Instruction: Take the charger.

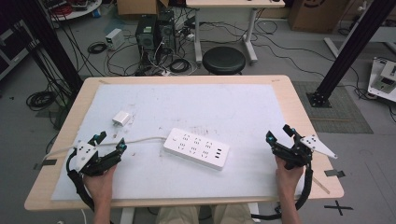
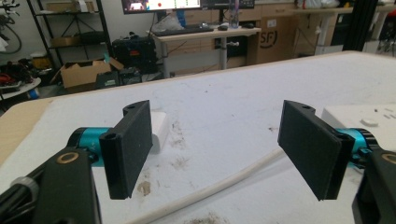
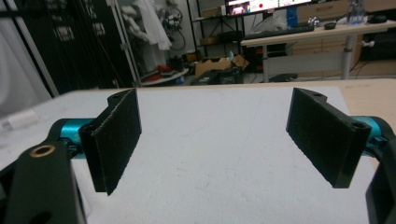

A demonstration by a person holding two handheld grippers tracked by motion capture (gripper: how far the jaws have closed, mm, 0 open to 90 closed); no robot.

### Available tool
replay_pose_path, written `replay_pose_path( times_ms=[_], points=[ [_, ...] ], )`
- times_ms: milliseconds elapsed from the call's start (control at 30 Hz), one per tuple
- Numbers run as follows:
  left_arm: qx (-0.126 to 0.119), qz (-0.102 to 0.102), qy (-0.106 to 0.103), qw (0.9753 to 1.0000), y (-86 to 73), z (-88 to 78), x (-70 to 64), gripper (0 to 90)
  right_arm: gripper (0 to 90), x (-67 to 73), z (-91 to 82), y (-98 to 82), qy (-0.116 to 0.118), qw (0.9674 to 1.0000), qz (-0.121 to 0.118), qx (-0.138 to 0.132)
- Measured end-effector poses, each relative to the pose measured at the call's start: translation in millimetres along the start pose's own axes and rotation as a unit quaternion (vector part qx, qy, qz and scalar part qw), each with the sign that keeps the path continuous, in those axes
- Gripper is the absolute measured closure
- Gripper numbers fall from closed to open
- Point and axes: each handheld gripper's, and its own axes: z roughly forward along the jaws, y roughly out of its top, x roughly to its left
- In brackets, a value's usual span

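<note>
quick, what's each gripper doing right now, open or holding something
left gripper: open, fingers apart over the white cable, holding nothing.
right gripper: open, nothing between its fingers.

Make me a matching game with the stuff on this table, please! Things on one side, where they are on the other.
Things:
1. power strip
2. white charger
3. left gripper
4. right gripper

Places:
A. by the table's right edge, jaws open, nothing between them
B. middle of the white mat
C. over the white cord, jaws open
D. far left part of the mat, beyond the cord

Pairs: 1-B, 2-D, 3-C, 4-A
</note>
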Motion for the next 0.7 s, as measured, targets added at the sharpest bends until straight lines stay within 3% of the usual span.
replay_pose_path(
  times_ms=[33,100,133,233,333,500,667,700],
  points=[
    [0.0,0.0,0.0,1.0,0.0,0.0,0.0,26.4,18.5,3.3,0.8,-0.3,-0.006,0.9999,-0.014,0.006],
    [-0.005,-0.008,-0.001,1.0,-0.3,-1.3,1.5,26.6,18.5,3.3,0.8,-0.3,-0.006,0.9999,-0.014,0.006],
    [-0.008,-0.012,-0.003,0.9999,-0.4,-1.8,2.3,26.7,18.5,14.2,5.3,-1.0,-0.028,0.9976,-0.054,0.032],
    [-0.004,-0.008,-0.004,1.0,-0.3,-1.0,1.4,26.7,18.5,18.4,8.1,-0.5,-0.033,0.9958,-0.073,0.044],
    [-0.005,-0.007,-0.005,0.9999,-0.4,-1.1,1.6,26.8,18.5,20.7,7.5,0.5,-0.039,0.9946,-0.092,0.026],
    [-0.017,-0.012,-0.016,0.9997,-0.7,-2.7,3.1,32.0,18.4,22.4,7.6,0.1,-0.044,0.9945,-0.091,0.027],
    [-0.01,-0.01,-0.01,0.9999,-1.1,-0.4,3.4,31.8,18.5,21.3,9.9,0.0,-0.04,0.9941,-0.094,0.035],
    [-0.006,-0.017,-0.011,0.9998,-2.0,0.9,3.2,31.9,18.4,21.6,10.2,-0.2,-0.039,0.9943,-0.092,0.038]
  ],
)
